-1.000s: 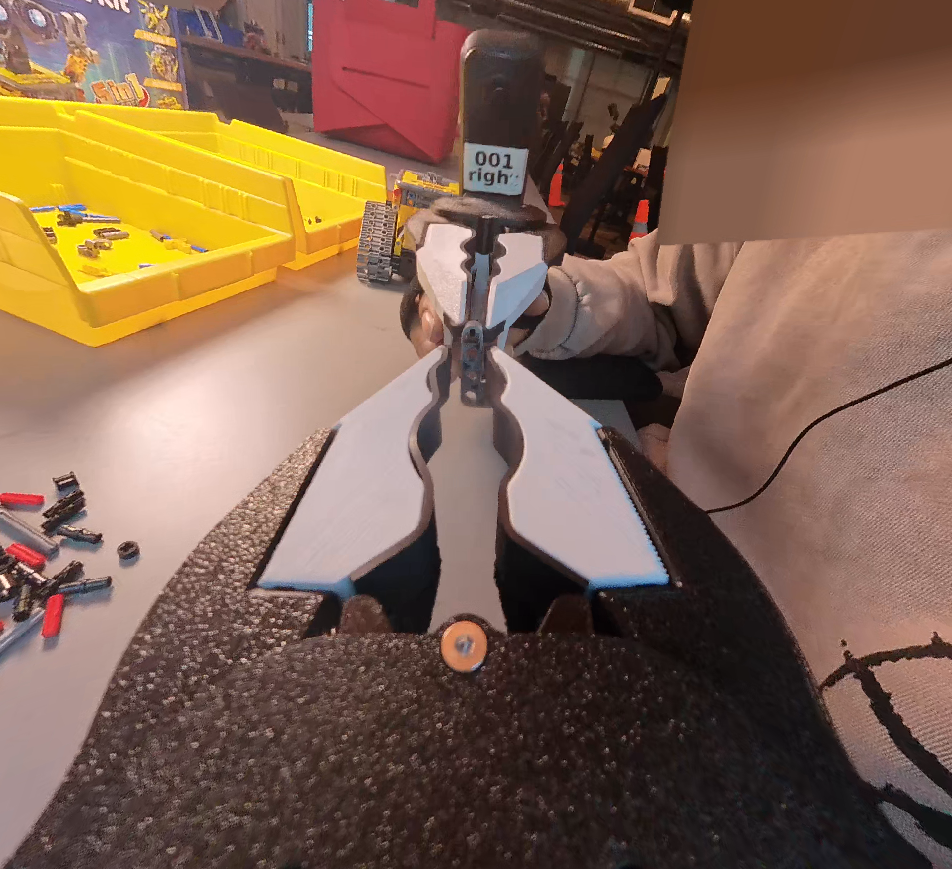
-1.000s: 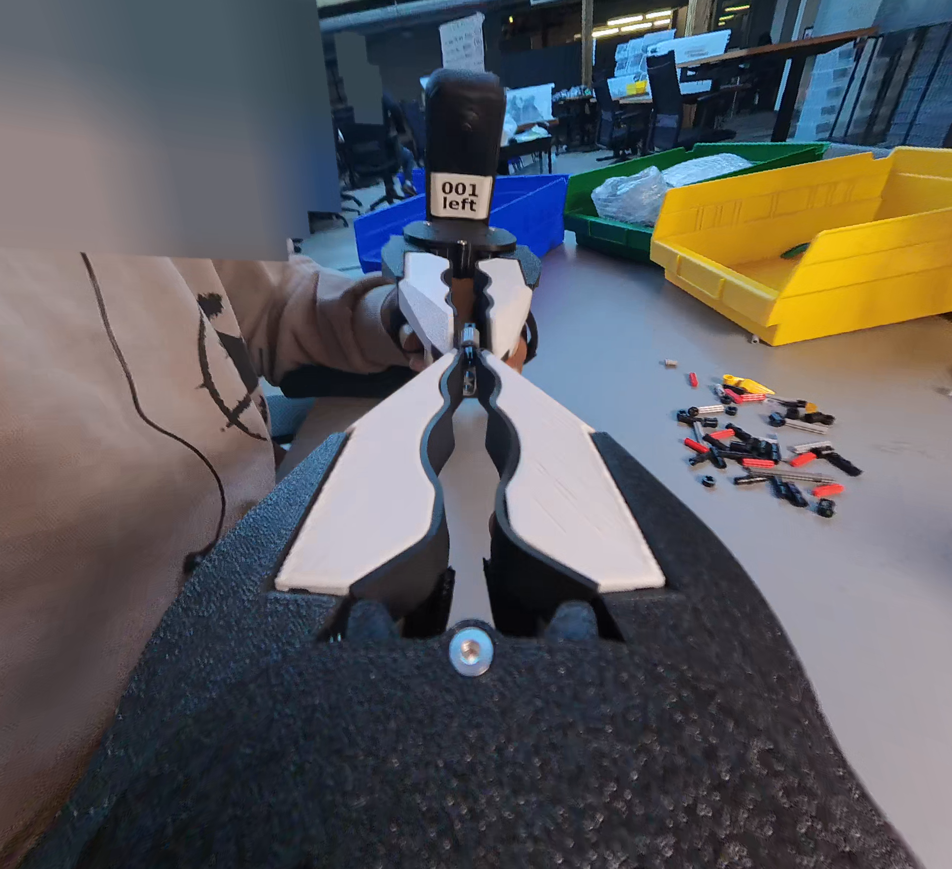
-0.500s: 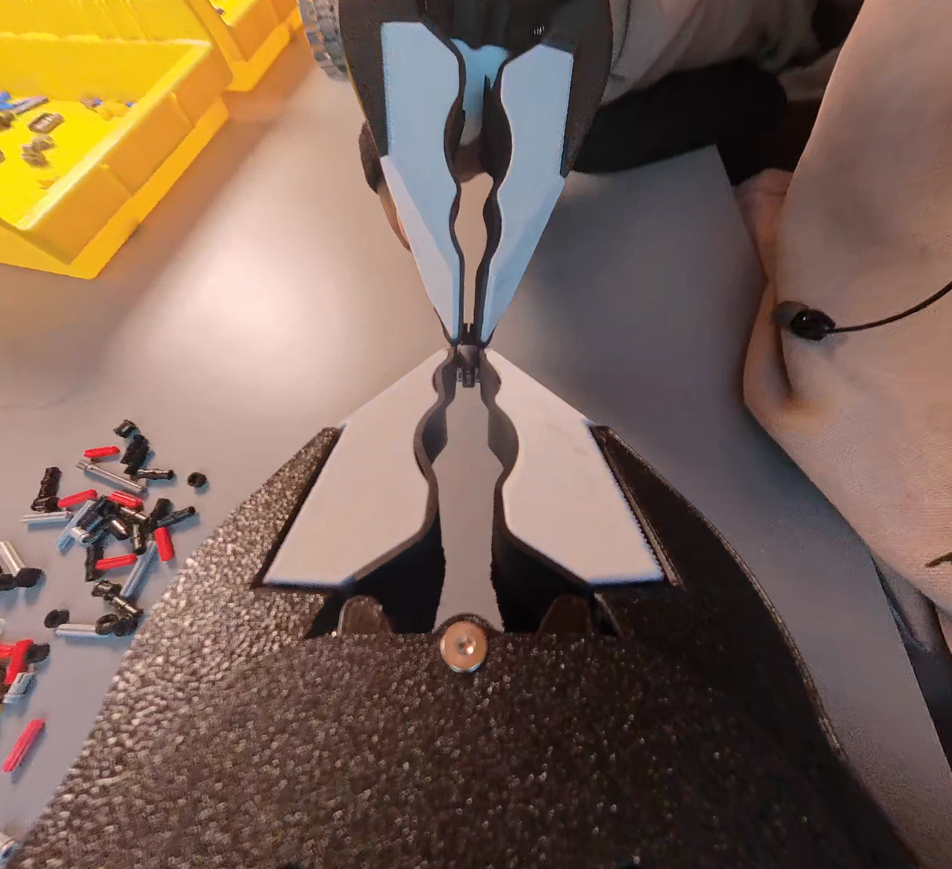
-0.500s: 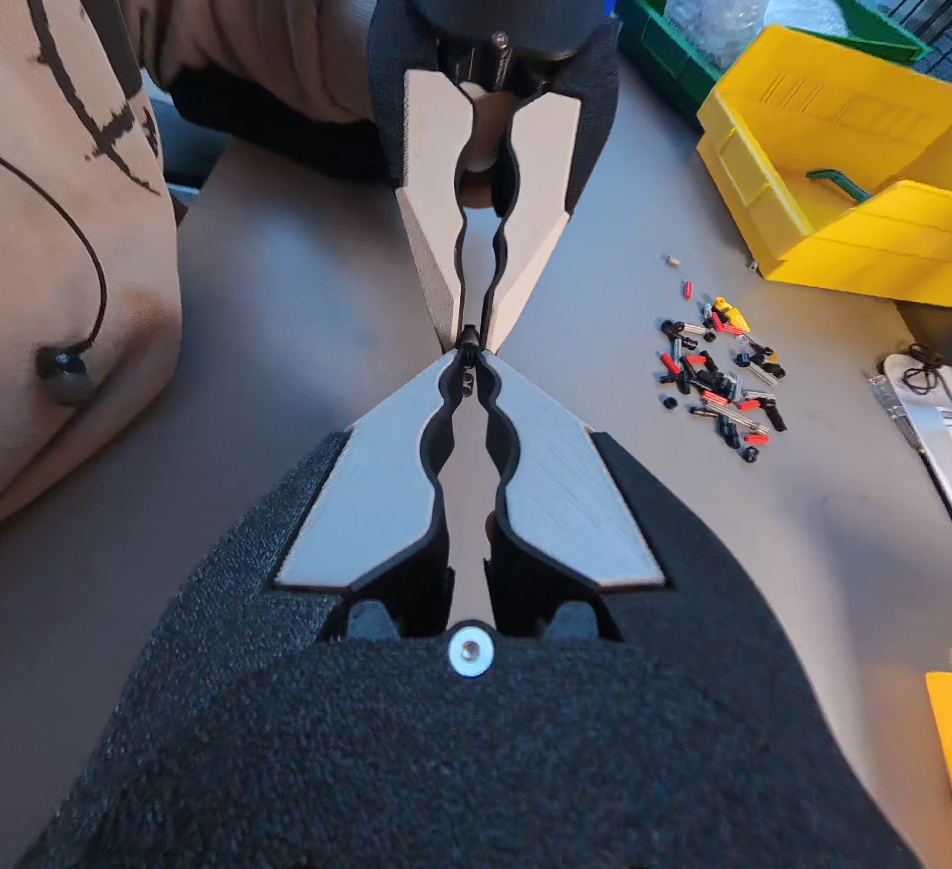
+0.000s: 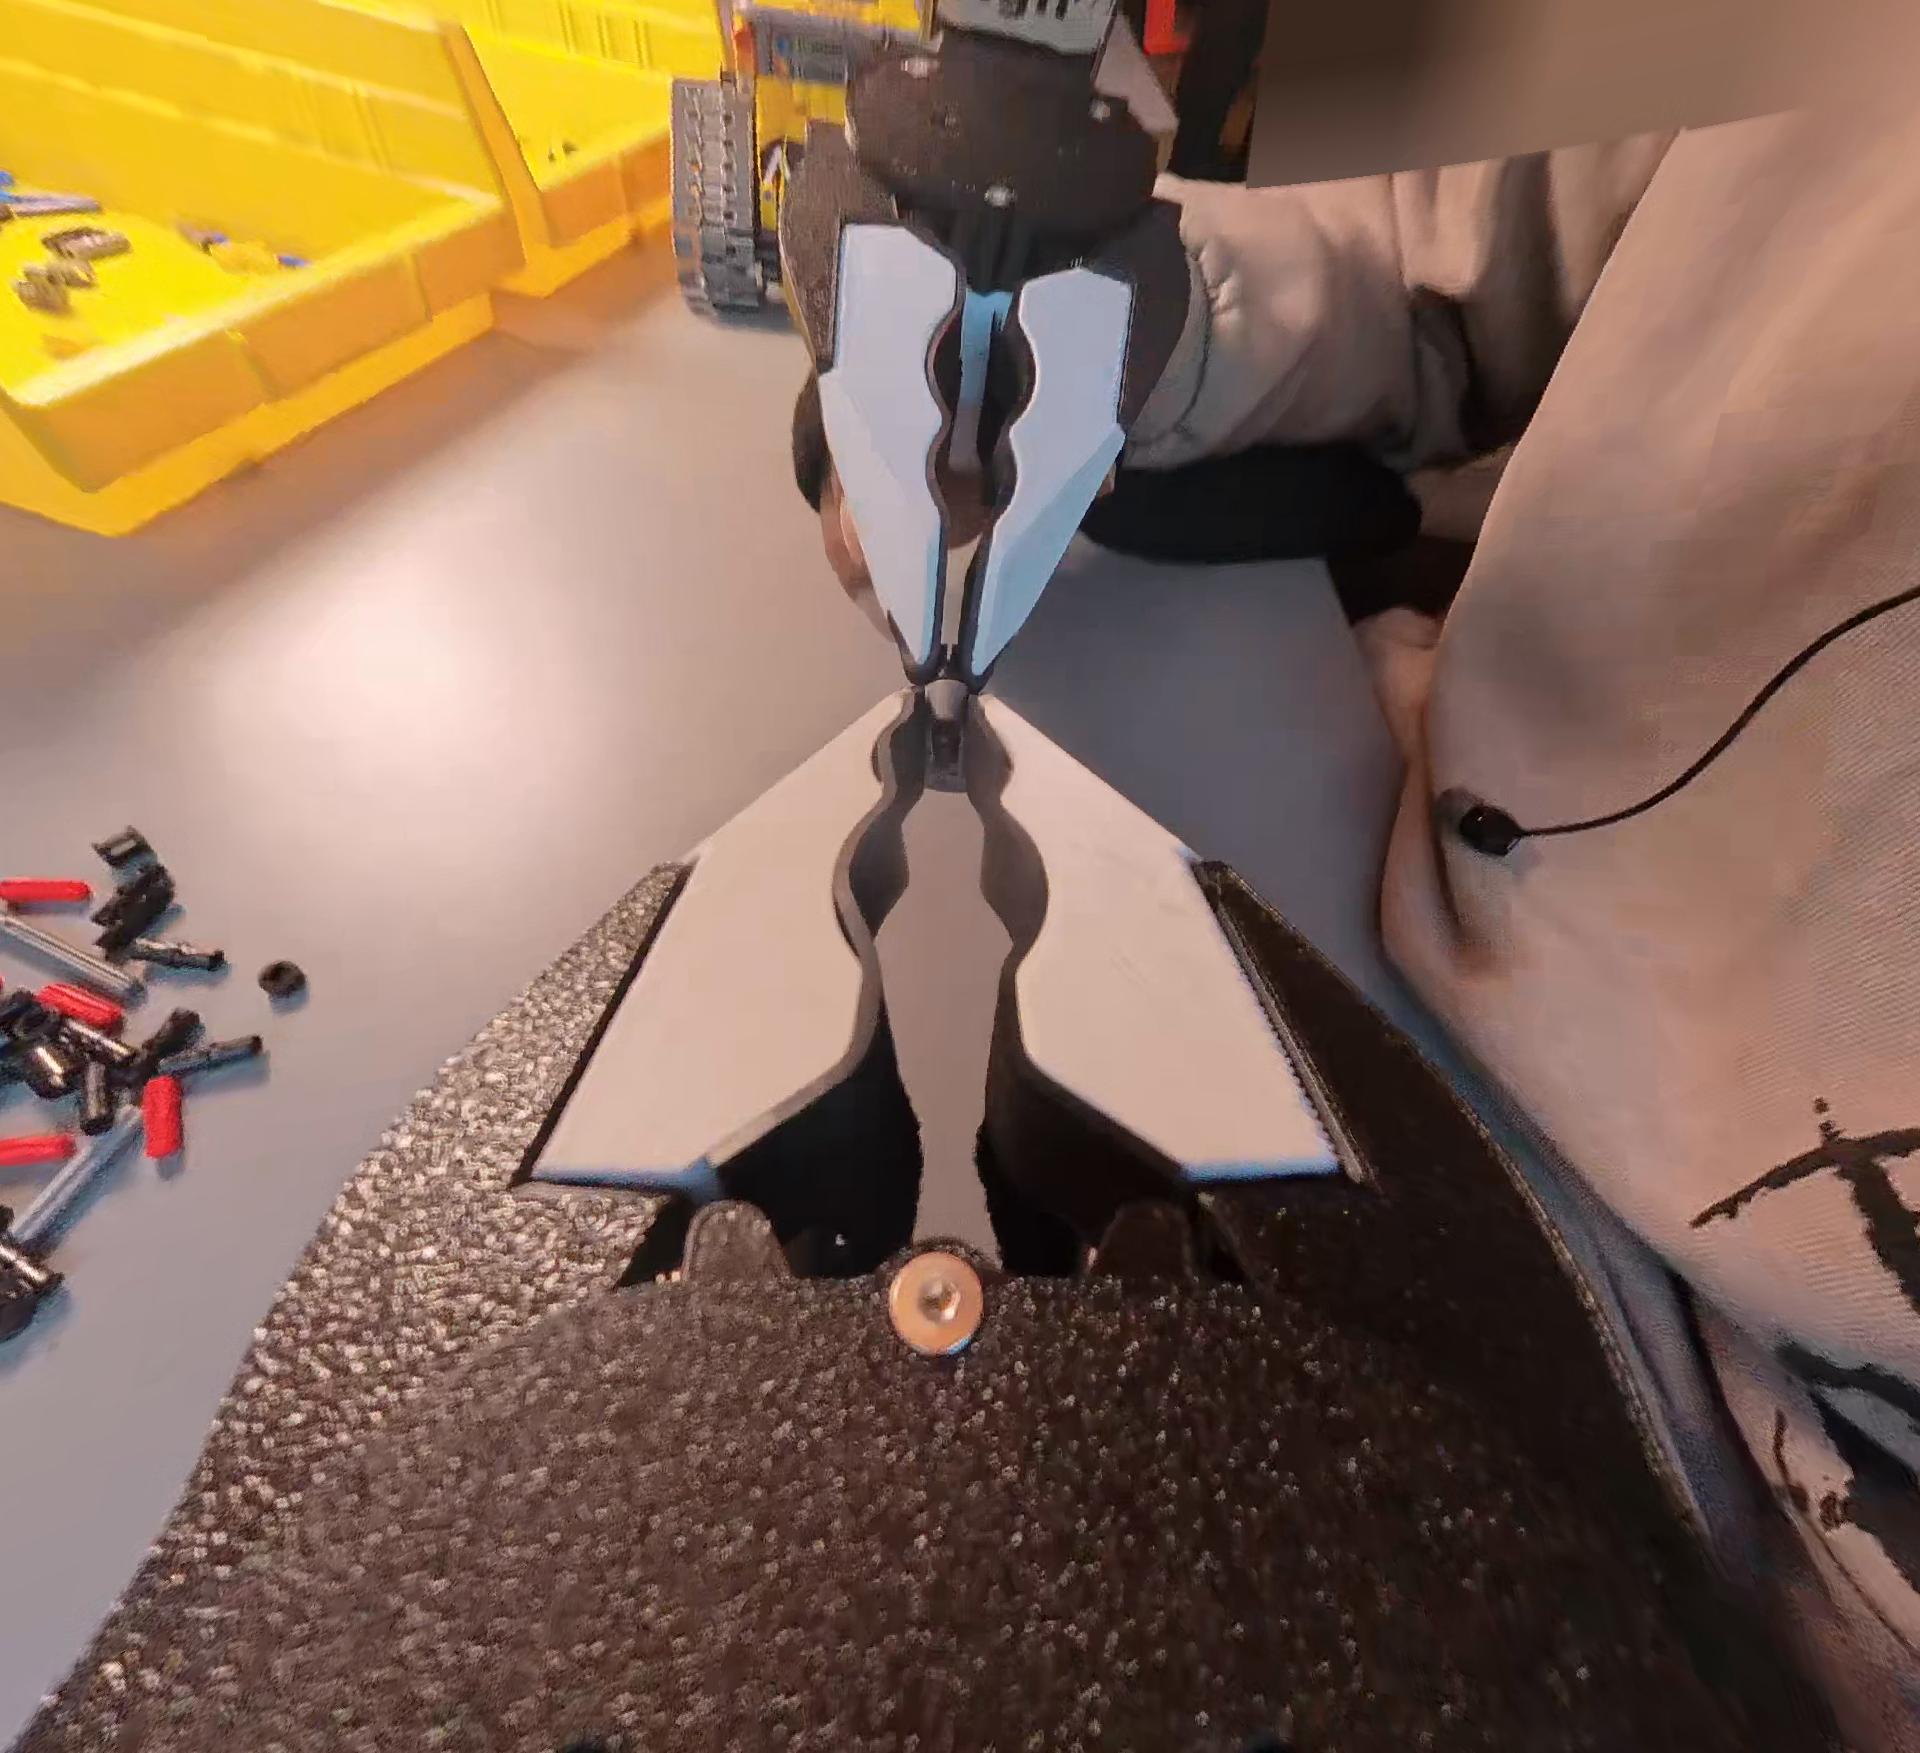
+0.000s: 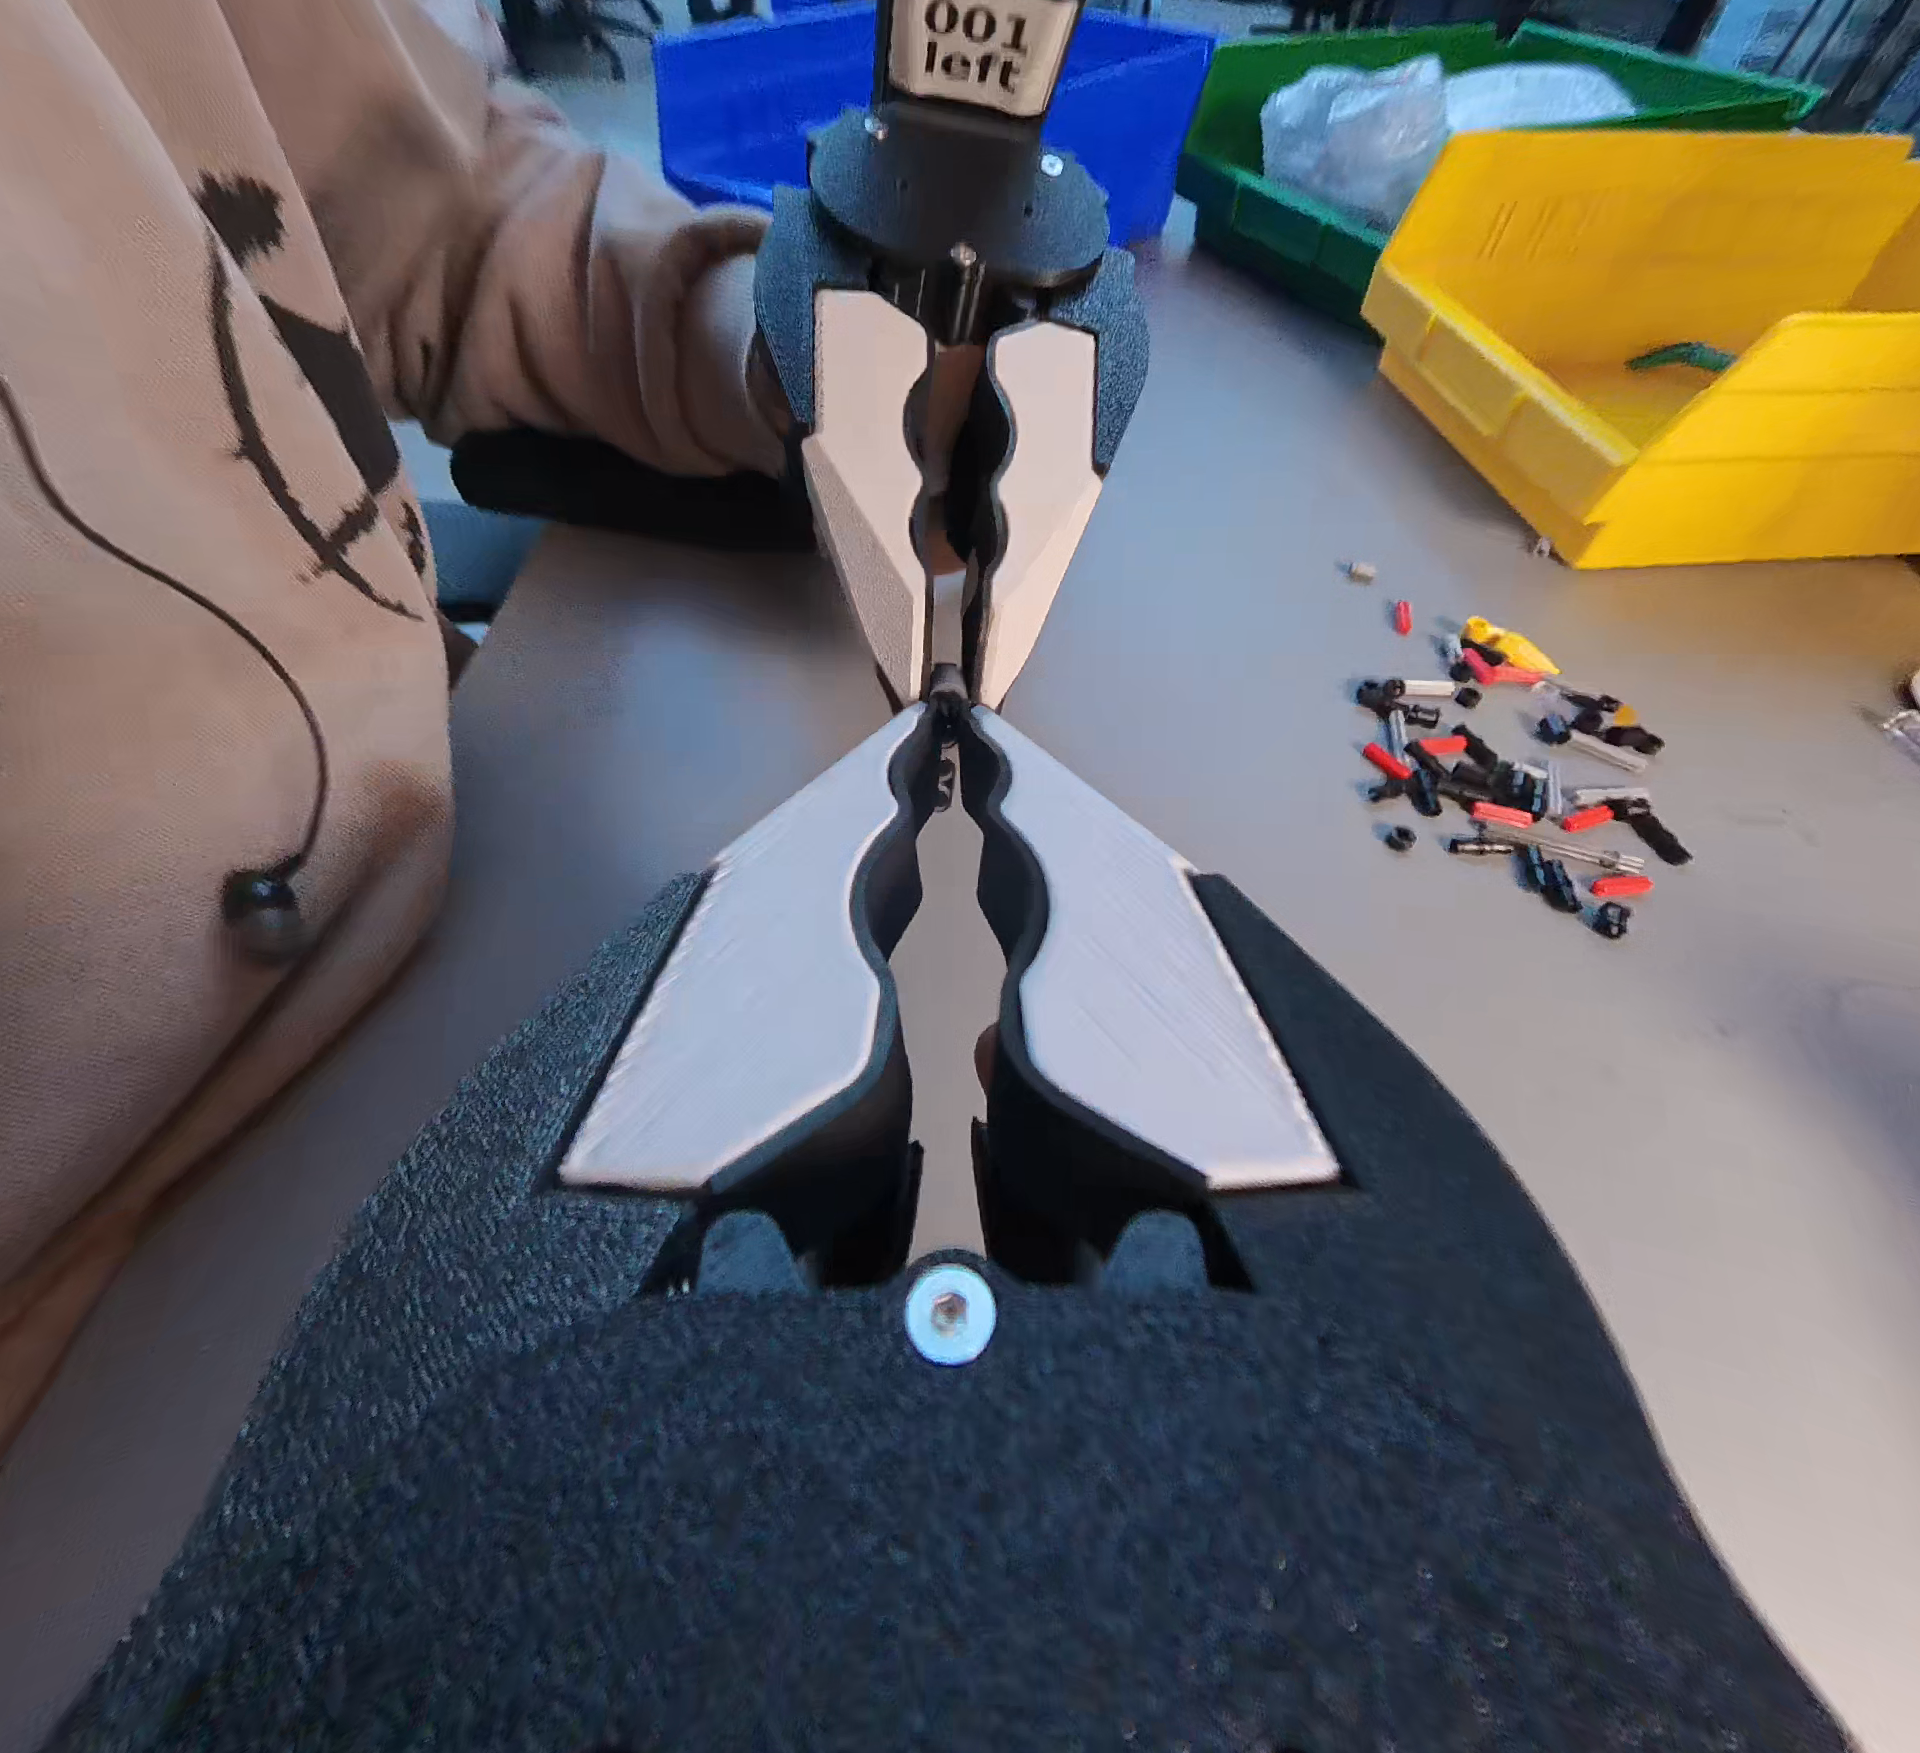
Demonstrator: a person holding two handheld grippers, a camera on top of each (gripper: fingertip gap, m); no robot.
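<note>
While tip to tip, left gripper [image 5: 943, 727] & right gripper [image 6: 945, 716] fingers pinch small black part [image 5: 945, 716], white labels.

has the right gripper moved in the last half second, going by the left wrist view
Yes. Against the yellow bins, the right gripper has tilted back up: its labelled handle shows again. Its jaws meet the left gripper at the small black part.
</note>
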